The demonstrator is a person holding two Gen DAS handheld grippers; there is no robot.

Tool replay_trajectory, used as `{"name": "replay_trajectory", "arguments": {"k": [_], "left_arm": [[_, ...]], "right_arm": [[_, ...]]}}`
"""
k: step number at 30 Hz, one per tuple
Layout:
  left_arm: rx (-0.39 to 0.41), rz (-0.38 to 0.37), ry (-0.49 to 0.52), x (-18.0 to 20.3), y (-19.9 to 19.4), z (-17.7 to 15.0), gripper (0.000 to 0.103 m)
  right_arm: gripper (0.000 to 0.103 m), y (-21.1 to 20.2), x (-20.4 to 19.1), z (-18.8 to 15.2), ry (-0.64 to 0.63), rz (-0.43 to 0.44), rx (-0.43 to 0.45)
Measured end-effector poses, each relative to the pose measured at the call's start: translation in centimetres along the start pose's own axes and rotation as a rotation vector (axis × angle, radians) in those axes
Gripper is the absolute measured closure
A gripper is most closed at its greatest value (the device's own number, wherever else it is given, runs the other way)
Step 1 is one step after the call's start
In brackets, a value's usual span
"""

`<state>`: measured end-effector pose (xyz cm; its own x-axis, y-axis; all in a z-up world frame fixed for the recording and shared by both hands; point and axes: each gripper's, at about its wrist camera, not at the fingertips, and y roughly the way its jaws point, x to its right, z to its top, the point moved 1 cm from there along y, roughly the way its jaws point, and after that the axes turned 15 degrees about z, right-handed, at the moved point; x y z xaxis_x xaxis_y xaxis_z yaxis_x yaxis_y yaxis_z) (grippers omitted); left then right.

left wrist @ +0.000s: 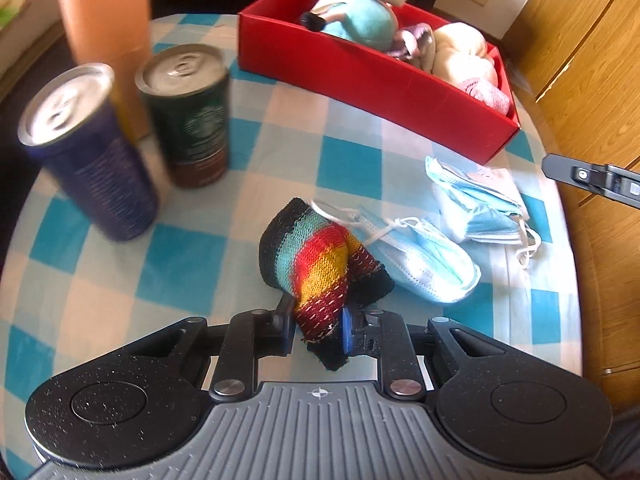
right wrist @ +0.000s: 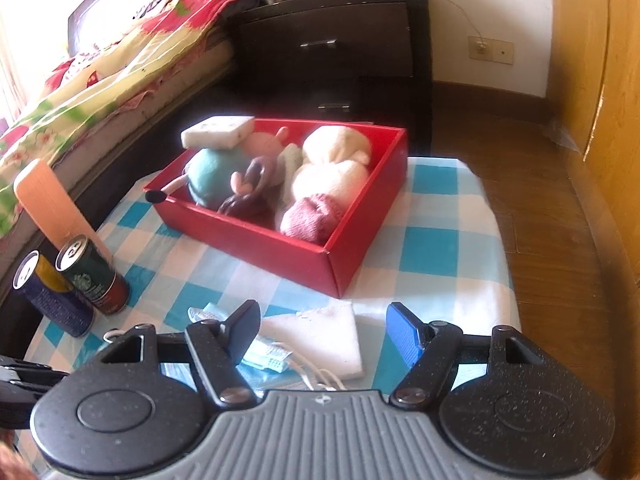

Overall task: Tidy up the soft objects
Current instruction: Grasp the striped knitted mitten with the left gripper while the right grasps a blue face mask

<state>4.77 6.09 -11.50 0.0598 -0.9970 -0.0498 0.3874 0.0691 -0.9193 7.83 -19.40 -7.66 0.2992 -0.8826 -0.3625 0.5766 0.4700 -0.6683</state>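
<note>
My left gripper (left wrist: 316, 330) is shut on a striped knitted sock (left wrist: 316, 256) of black, teal, red and yellow, gripping its near end just above the checked cloth. Blue face masks (left wrist: 428, 256) lie right of the sock, with a second pile (left wrist: 480, 204) farther right. The red box (left wrist: 372, 80) at the back holds several soft toys, among them a teal plush (left wrist: 360, 24) and cream bundles. My right gripper (right wrist: 322, 334) stands open over a white folded cloth (right wrist: 324, 340) and masks (right wrist: 264, 356), with nothing between its pads. The red box (right wrist: 304, 252) lies beyond it.
Two drink cans, a blue one (left wrist: 88, 152) and a green one (left wrist: 192, 116), stand at the left with an orange bottle (left wrist: 104, 12) behind. A bed (right wrist: 100, 68) and a dark nightstand (right wrist: 332, 48) lie past the table. Wooden cabinets (left wrist: 580, 60) run along the right.
</note>
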Motion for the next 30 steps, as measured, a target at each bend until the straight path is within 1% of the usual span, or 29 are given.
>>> {"name": "replay_trajectory", "arguments": {"k": [4,6,8,9,11,13,14,17,20,22,24,25,27,29,30], "left_arm": [[-0.005,-0.059,-0.021,-1.4,-1.1,-1.1,0.082],[-0.007,-0.094,-0.039,-2.0,-1.6,-1.2,0.082],[0.011,-0.122,-0.05,-2.2,-2.2,-1.0,0.082],[0.022,-0.127,-0.048,-2.1,-2.5,-0.9,0.082],[0.038,-0.142,-0.052,-1.9,-3.1,-0.7,0.082],[0.038,-0.17,-0.064,-1.8,-3.3,-0.5,0.082],[0.038,-0.183,-0.066,-1.7,-3.5,-0.4,0.082],[0.052,-0.197,-0.06,-1.3,-3.9,-0.1,0.081],[0.06,-0.198,-0.054,-1.2,-4.2,-0.1,0.081],[0.058,-0.198,-0.056,-1.3,-4.1,-0.1,0.081],[0.053,-0.197,-0.064,-1.4,-4.0,0.0,0.08],[0.051,-0.197,-0.066,-1.5,-3.9,0.0,0.08],[0.051,-0.199,-0.068,-1.5,-4.0,0.0,0.079],[0.056,-0.201,-0.066,-1.4,-4.2,0.0,0.079],[0.057,-0.202,-0.066,-1.4,-4.2,0.0,0.079]], "right_arm": [[0.055,-0.2,1.0,0.3,0.007,-0.052,0.014],[0.055,0.4,1.8,0.3,0.017,-0.089,-0.013],[0.055,1.3,2.4,0.0,0.045,-0.114,-0.049],[0.055,1.8,2.4,-0.1,0.058,-0.107,-0.067],[0.055,2.5,1.9,-0.5,0.071,-0.054,-0.091],[0.055,3.0,0.6,-0.8,0.039,-0.004,-0.095],[0.055,3.4,-0.3,-0.9,0.001,0.011,-0.102],[0.055,4.8,-2.4,-1.2,-0.081,0.016,-0.126],[0.055,6.7,-3.3,-1.5,-0.099,0.017,-0.171],[0.056,7.3,-3.8,-1.8,-0.102,0.032,-0.196],[0.063,7.4,-4.2,-2.1,-0.109,0.054,-0.216],[0.07,7.5,-4.3,-2.2,-0.098,0.066,-0.227],[0.076,7.3,-4.1,-2.2,-0.066,0.089,-0.236],[0.09,6.9,-3.9,-2.0,-0.027,0.122,-0.236],[0.093,6.7,-3.8,-1.7,0.011,0.156,-0.235]]}}
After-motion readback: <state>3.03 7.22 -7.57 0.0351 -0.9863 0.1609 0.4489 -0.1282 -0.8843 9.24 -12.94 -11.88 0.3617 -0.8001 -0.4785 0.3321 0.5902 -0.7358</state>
